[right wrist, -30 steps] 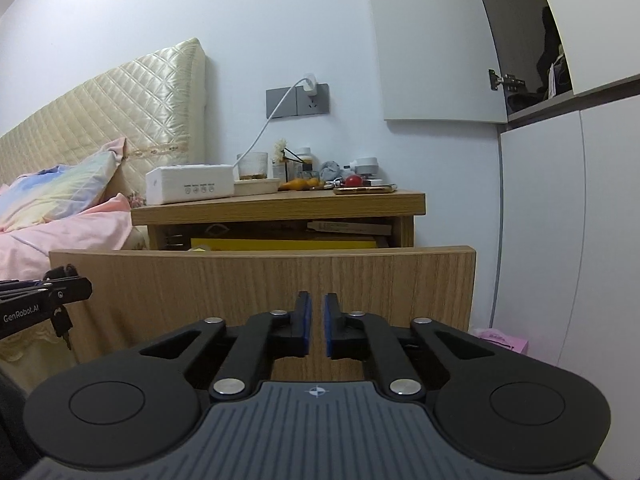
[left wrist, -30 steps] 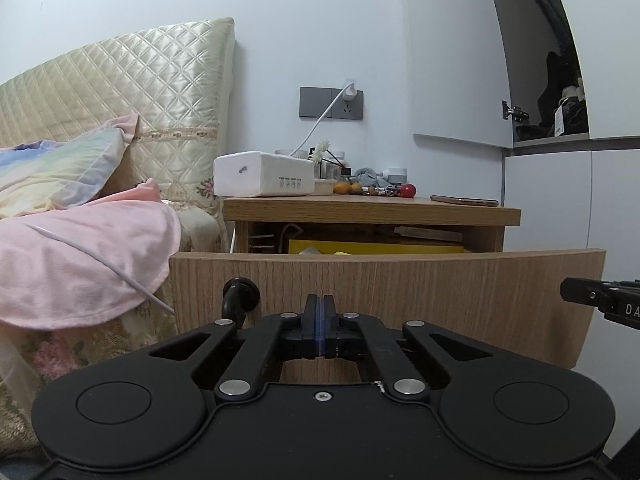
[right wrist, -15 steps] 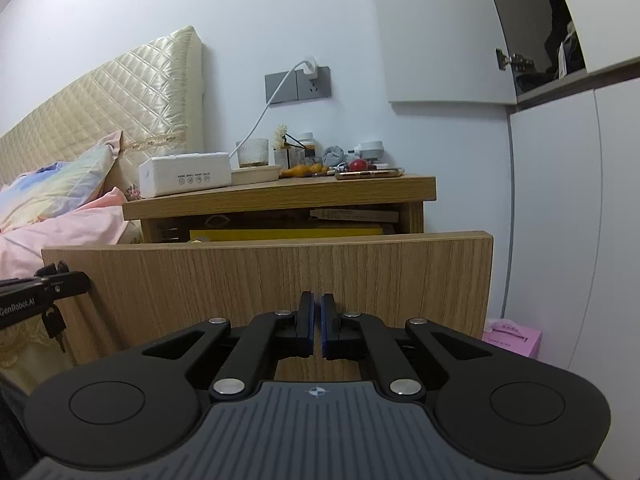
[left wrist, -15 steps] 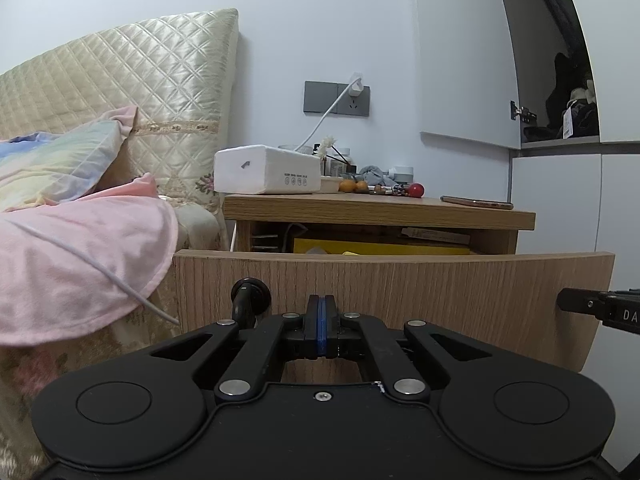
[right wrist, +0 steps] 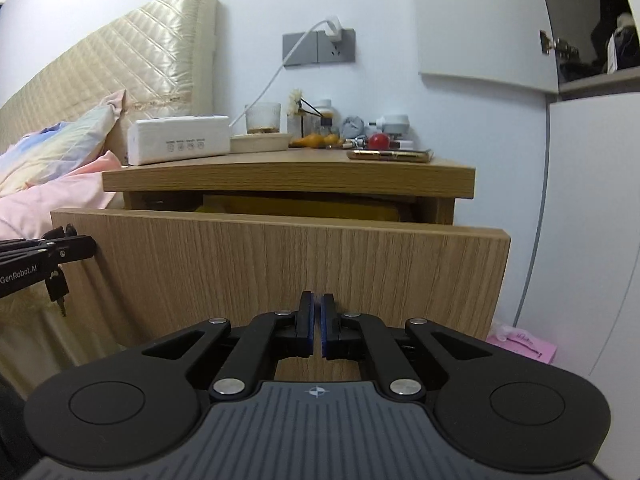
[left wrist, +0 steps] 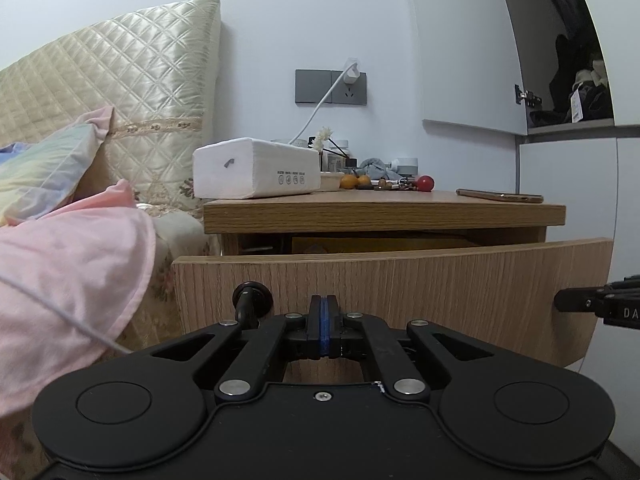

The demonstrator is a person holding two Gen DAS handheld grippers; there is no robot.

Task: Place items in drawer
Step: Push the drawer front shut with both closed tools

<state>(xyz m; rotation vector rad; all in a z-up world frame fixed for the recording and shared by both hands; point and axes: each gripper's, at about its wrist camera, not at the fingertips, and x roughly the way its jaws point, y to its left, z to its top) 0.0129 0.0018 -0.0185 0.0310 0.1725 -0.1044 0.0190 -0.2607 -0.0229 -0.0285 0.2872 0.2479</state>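
Holding the left gripper (left wrist: 322, 326) low and level, just short of the drawer front (left wrist: 400, 284), blue pads pressed flat together with nothing showing between them. Looking up past the drawer's top edge at a yellow flat thing (left wrist: 380, 244) lying inside, under the nightstand top (left wrist: 380, 212). Facing a drawer standing pulled out toward the near side. Seeing a dark round knob-like thing (left wrist: 252, 296) just left of the fingers, without being able to tell whether it belongs to the drawer or hangs from the gripper. Catching the tissue pack (left wrist: 256, 170) far left on the top, the red ball (left wrist: 425, 183) in the middle and the phone (left wrist: 500, 196) on the right.

Keeping the right gripper (right wrist: 317, 326) equally low before the same drawer front, pads all but meeting, only a thin slit between them, pinching nothing. Finding a bunch of keys (right wrist: 58, 290) dangling under the other gripper's tip at the left edge. Judging the loose items to be lying up and beyond both grippers, with the phone lying flat, long axis running left to right along the near edge, nearest to the right gripper. Fitting either items waiting to go in or a filled drawer waiting to be pushed shut.
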